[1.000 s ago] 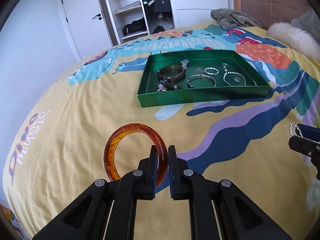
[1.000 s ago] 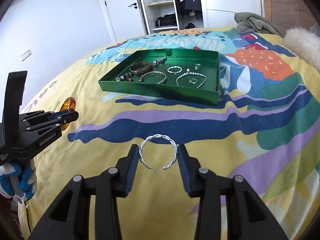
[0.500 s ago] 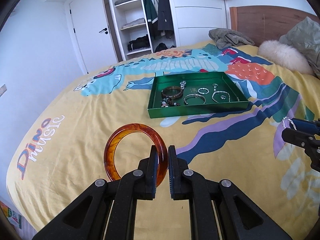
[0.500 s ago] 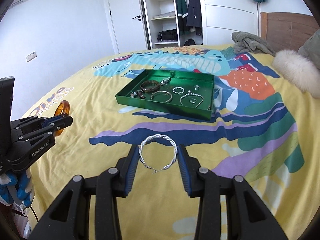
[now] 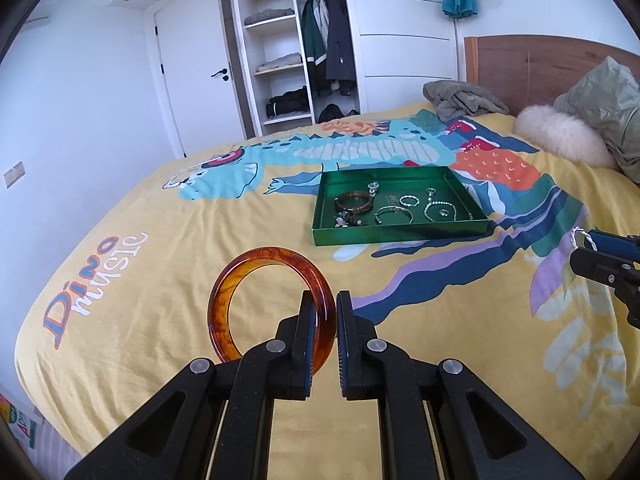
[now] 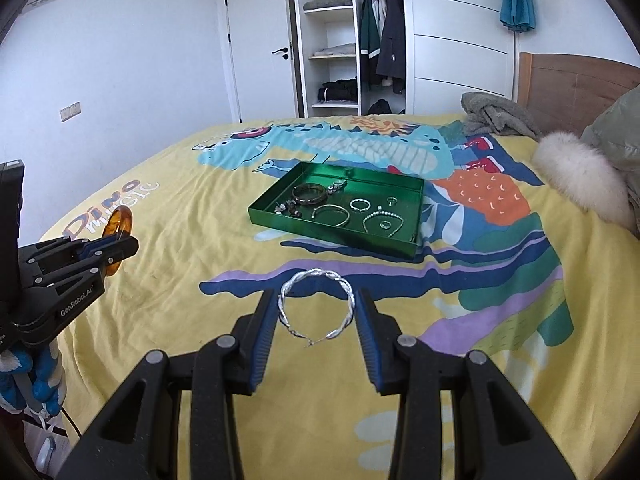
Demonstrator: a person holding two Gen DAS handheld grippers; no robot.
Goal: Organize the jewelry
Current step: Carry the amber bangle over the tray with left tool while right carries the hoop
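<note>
My left claw was clenched on the rim of the amber bangle, ring upright so it wouldn't slip. My right claw pinched the twisted silver hoop across its width. Both hung over the bed, well short of the green tray where the other jewelry lay.

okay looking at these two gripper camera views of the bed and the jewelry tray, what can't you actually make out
- Small dark cluster in the green tray, both views: too small to identify.
- Amber bangle, left wrist view: its lower right arc is hidden by the left hand-held gripper.
- Right hand-held gripper, left wrist view: cut off by the right edge.
- Person's hand, right wrist view: mostly hidden behind the gripper body.
</note>
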